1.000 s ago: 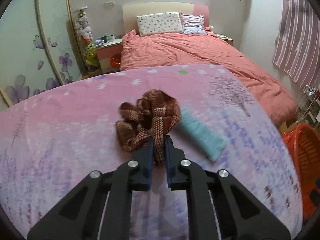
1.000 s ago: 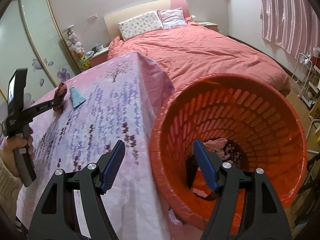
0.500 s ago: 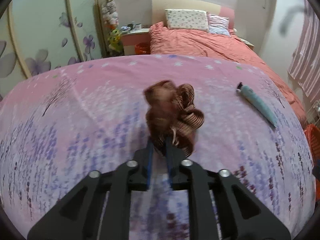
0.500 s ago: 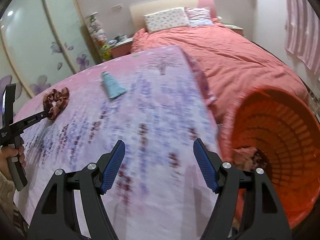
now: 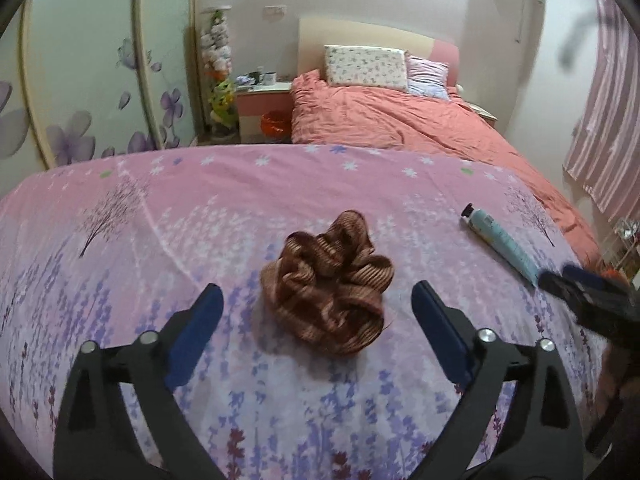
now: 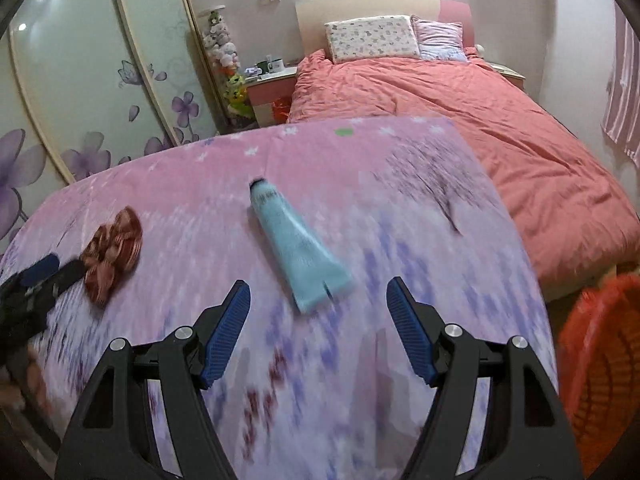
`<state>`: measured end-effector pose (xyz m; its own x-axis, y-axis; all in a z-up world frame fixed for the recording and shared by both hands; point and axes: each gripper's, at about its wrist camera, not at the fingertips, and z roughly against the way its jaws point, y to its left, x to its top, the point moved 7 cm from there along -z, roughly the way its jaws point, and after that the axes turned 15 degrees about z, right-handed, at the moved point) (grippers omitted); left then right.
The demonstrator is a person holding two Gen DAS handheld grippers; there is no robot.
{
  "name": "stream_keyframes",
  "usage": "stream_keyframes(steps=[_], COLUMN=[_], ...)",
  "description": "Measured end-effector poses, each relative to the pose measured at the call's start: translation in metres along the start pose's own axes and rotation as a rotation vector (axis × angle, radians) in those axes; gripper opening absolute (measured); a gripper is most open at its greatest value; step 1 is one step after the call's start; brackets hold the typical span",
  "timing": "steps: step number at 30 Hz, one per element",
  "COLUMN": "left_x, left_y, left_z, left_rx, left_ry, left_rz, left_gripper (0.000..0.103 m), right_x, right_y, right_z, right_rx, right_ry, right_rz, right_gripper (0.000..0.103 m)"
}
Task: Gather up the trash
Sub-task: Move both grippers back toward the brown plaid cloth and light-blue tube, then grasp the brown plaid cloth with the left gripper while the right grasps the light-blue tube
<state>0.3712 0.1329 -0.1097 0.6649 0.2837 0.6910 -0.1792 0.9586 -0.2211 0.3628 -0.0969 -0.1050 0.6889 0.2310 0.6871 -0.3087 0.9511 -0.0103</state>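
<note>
Sitting loose on the pink flowery tablecloth [image 5: 248, 184] is a brown striped scrunchie [image 5: 328, 284], all bunched up and lying flat. The left gripper [image 5: 317, 312] has just been opening its jaws, and they now stand spread wide with the scrunchie between them but not touched by either blue pad — so it's let go, nothing held.

Off to the scrunchie's right lies a light blue tube [image 6: 296, 244], black cap pointing toward the far edge of the table, flat crimped end toward the near side. The right gripper [image 6: 318, 312] hangs just short of that crimped end with its jaws apart and empty; the tube's end sits roughly in line with the gap but neither pad is on it. That view is fairly smeared, so fine detail on the tube is lost. From the left gripper's camera you can see the right gripper's dark tip poking in at the edge, just beside the tube's wide end.

An orange slatted basket [image 6: 600, 360] stands on the floor off the table's right corner — only part of its rim and wall shows.

Behind the table there's a bed [image 5: 400, 124] with a salmon quilt and two pillows, a nightstand [image 5: 262, 100] with mugs on it, a stack of plush toys in the corner, and a wardrobe [image 5: 80, 80] with purple flowers painted on its doors.
</note>
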Motion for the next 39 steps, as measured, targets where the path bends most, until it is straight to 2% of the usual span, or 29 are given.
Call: stream_keyframes(steps=[4,9,11,15,17,20,21,22,25,32,35,39], left_x=[0.002,0.005,0.006,0.007,0.005,0.0,0.0,-0.001,-0.009,-0.046,-0.059,-0.064], left_y=[-0.009,-0.007,-0.005,-0.002,-0.002,-0.004,-0.005,-0.007,-0.009,0.0,0.007,0.012], left_z=[-0.016,-0.033,-0.037,-0.049,-0.055,-0.062,-0.061,-0.06,-0.052,-0.01,0.006,0.01], left_rx=[0.015,0.045,0.045,0.046,0.038,0.004,0.009,0.0,-0.021,-0.016,0.008,0.039], left_ry=[0.014,0.033,0.044,0.088,0.117,0.163,0.156,0.154,0.153,0.144,0.135,0.132], left_rz=[-0.053,-0.087,-0.08,-0.062,-0.05,-0.017,-0.019,-0.018,-0.022,-0.05,-0.061,-0.061], left_gripper=[0.095,0.095,0.095,0.095,0.094,0.076,0.072,0.061,0.049,0.048,0.049,0.056], right_x=[0.016,0.023,0.028,0.027,0.023,0.015,0.012,0.007,-0.015,-0.061,-0.071,-0.072], right_y=[0.006,0.015,0.019,0.021,0.017,0.01,0.009,0.008,0.009,0.027,0.034,0.038], right_z=[-0.021,-0.042,-0.043,-0.042,-0.037,-0.028,-0.026,-0.022,-0.001,0.045,0.055,0.054], right_rx=[-0.011,-0.006,0.008,-0.02,-0.017,-0.025,-0.029,-0.032,-0.026,0.002,-0.023,-0.073], right_ry=[0.022,0.068,0.063,0.07,0.067,0.068,0.069,0.069,0.074,0.083,0.085,0.08], right_rz=[0.04,0.082,0.089,0.115,0.104,0.084,0.081,0.079,0.062,0.054,0.071,0.082], right_gripper=[0.069,0.059,0.051,0.034,0.03,0.029,0.029,0.029,0.029,0.029,0.029,0.029])
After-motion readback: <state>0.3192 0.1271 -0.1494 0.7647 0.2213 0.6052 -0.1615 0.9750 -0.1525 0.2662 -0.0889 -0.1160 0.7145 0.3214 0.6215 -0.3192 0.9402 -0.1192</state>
